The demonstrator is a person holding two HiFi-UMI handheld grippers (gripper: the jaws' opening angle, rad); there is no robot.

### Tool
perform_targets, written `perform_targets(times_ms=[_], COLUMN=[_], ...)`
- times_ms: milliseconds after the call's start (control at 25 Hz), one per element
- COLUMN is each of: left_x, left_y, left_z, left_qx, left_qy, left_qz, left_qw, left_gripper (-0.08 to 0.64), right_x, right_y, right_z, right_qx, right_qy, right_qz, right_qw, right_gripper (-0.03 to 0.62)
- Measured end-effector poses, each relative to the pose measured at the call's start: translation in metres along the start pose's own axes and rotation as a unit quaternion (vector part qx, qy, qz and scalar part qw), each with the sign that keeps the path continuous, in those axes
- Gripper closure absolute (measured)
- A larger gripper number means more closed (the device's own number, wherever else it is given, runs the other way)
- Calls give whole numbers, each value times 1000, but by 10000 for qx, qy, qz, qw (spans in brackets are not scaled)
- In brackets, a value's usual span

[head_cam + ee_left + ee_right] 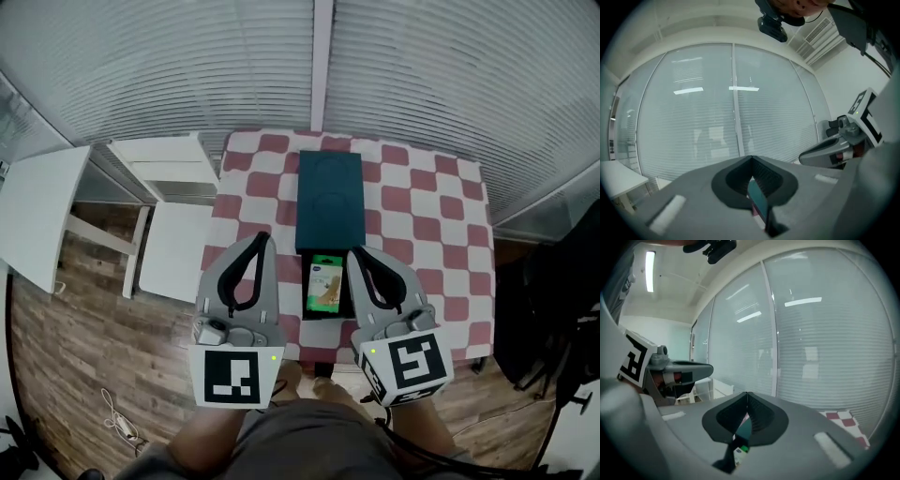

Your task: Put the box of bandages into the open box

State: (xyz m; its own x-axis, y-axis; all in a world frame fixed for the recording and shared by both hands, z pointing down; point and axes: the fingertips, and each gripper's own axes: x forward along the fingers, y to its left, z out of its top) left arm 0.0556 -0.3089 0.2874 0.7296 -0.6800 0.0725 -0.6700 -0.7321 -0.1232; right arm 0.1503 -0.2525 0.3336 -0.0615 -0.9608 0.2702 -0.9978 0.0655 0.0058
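The box of bandages [325, 286], green and white with a picture on top, lies flat inside the open dark box [305, 292] near the front edge of the checkered table [422, 216]. The box's dark teal lid [330, 199] lies open beyond it. My left gripper [264, 240] hovers to the left of the open box, jaws shut and empty. To the right of the box my right gripper [355, 253] is also shut on nothing. Between the shut jaws in the right gripper view [747, 394] a sliver of the bandage box [740, 453] shows. Teal shows below the left gripper's shut jaws [751, 159].
A white chair [173, 220] stands against the table's left side, with a white tabletop [37, 211] further left. Window blinds [187, 66] run behind the table. A dark object [553, 319] stands on the wooden floor [84, 375] at the right.
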Motion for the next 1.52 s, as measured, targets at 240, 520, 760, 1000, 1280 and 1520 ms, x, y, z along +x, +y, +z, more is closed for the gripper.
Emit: perform_targets(times_ms=[240,520,760,1000,1280,1520], left_x=[-5,-11,-16,-19,-21,-24], left_y=[0,-4,-4,-3,-2,-1], left_z=[53,85,92,94,92,93], left_qx=[419,661,701,733,731,721], left_qy=[-506,-922,-993,-1022,-978,-968], left_qz=[117,162,182,182,212,262], left_qw=[9978,9934,9924,9919,9923,9923], left_gripper=[560,560,560,560,560,560], right_x=[-23,-37,-40,-41,-40,-41], right_y=[-9,-11,-12,-11,-9,-8], right_z=[69,99,109,110,108,108], right_qx=[-216,-442,-457,-399,-384,-375], right_qy=[-814,-1228,-1382,-1409,-1389,-1403], right_qz=[-229,-397,-450,-441,-409,-376], right_qw=[9962,9906,9883,9882,9887,9887], right_gripper=[566,567,568,568,568,568])
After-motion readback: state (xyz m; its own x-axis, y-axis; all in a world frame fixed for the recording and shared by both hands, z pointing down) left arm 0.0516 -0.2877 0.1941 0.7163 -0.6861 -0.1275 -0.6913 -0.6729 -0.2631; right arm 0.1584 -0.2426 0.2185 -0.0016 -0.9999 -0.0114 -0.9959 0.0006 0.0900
